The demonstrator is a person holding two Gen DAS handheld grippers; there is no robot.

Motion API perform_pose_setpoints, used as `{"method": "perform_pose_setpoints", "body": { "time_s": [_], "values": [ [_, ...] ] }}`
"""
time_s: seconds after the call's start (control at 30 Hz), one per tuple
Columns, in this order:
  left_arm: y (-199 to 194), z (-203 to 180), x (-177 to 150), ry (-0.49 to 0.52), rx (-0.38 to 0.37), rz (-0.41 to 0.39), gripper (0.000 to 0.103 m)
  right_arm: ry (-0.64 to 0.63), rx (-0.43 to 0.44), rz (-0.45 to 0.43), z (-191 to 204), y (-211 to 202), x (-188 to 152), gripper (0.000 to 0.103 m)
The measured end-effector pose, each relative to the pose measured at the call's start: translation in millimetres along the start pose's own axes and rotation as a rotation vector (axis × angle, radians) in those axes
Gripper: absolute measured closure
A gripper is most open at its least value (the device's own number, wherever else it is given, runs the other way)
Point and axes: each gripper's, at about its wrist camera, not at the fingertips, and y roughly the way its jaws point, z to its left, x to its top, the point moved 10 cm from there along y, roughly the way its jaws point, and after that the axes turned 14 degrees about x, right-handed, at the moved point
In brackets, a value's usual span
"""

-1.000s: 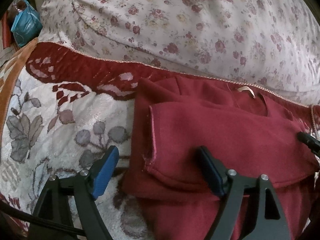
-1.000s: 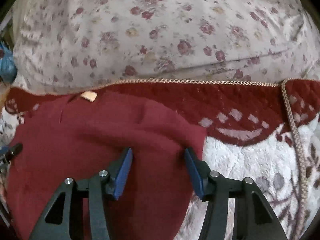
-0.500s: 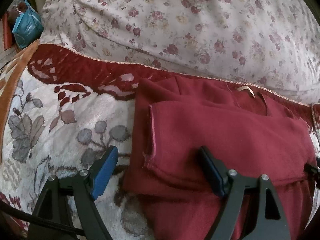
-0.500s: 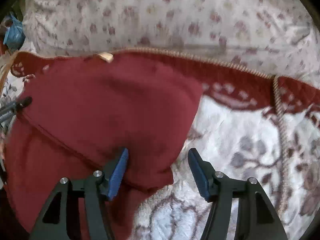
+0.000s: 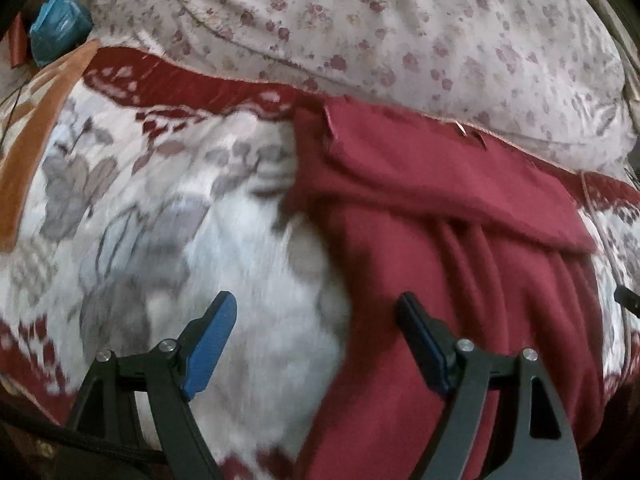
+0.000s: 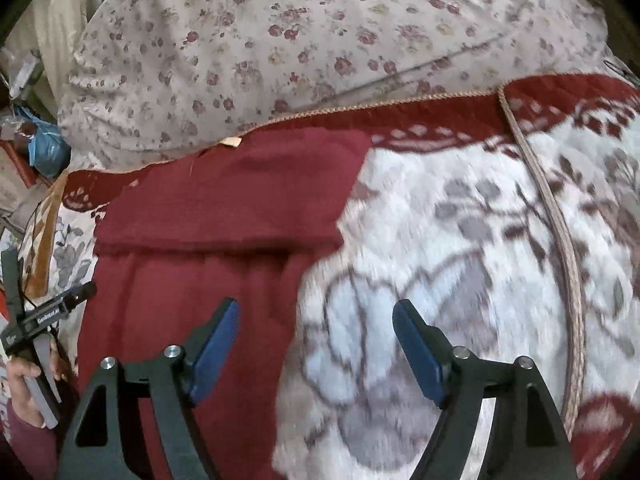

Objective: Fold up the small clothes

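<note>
A dark red garment (image 5: pixel 460 240) lies on a floral blanket (image 5: pixel 168 216), its top part folded down over the body, a tan neck label (image 6: pixel 231 142) at its far edge. My left gripper (image 5: pixel 316 340) is open and empty, above the garment's left edge; its right finger is over the cloth, its left finger over the blanket. My right gripper (image 6: pixel 316 344) is open and empty, above the garment's (image 6: pixel 224 216) right edge. The left gripper shows in the right wrist view (image 6: pixel 48 312), held in a hand.
A flowered quilt (image 5: pixel 360 28) is heaped behind the garment. The blanket (image 6: pixel 460 240) has a dark red border and a braided cord (image 6: pixel 560 240) on the right. A blue bag (image 5: pixel 56 36) lies at the far left.
Both grippers have pulled back toward me and away from the folded top part. More of the garment's lower body and the blanket shows now. Both stayed open.
</note>
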Motion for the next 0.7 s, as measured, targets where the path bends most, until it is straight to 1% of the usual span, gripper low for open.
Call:
{"method": "perform_pose_setpoints", "body": {
  "time_s": [0.07, 0.17, 0.27, 0.33, 0.37, 0.43, 0.47, 0.5, 0.53, 0.57, 0.63, 0.7],
  "values": [
    [-3, 3, -17, 0.002, -0.009, 0.022, 0.022, 0.004, 0.026, 0.001, 3, -4, -12, 0.02],
    [-6, 8, -32, -0.001, 0.008, 0.021, 0.022, 0.012, 0.063, 0.002, 5, 5, -15, 0.02],
    [-6, 10, -39, -0.021, 0.006, 0.027, 0.022, -0.01, 0.038, -0.028, 5, 16, -4, 0.02],
    [-7, 12, -42, -0.043, -0.001, 0.026, 0.021, -0.012, -0.008, -0.042, -1, 29, 6, 0.02],
    [-7, 11, -44, -0.044, -0.002, 0.024, 0.021, -0.004, -0.014, -0.035, -3, 35, 9, 0.021],
    [-8, 11, -45, -0.039, 0.0, 0.019, 0.021, 0.015, -0.03, -0.03, -10, 51, 15, 0.028],
    [-8, 11, -45, -0.039, -0.002, 0.02, 0.021, 0.01, -0.049, -0.047, -13, 53, 19, 0.036],
    [-8, 11, -46, -0.041, -0.004, 0.023, 0.021, -0.011, -0.071, -0.064, -13, 56, 25, 0.052],
    [-8, 12, -46, -0.044, -0.007, 0.028, 0.021, -0.027, -0.072, -0.068, -11, 58, 27, 0.064],
    [-9, 13, -46, -0.048, -0.01, 0.034, 0.021, -0.044, -0.076, -0.066, -9, 59, 29, 0.079],
    [-11, 16, -48, -0.053, -0.013, 0.045, 0.021, -0.1, -0.103, -0.062, -3, 55, 31, 0.089],
    [-16, 20, -49, -0.057, -0.008, 0.043, 0.021, -0.157, -0.145, -0.076, -2, 45, 34, 0.093]
  ]
}}
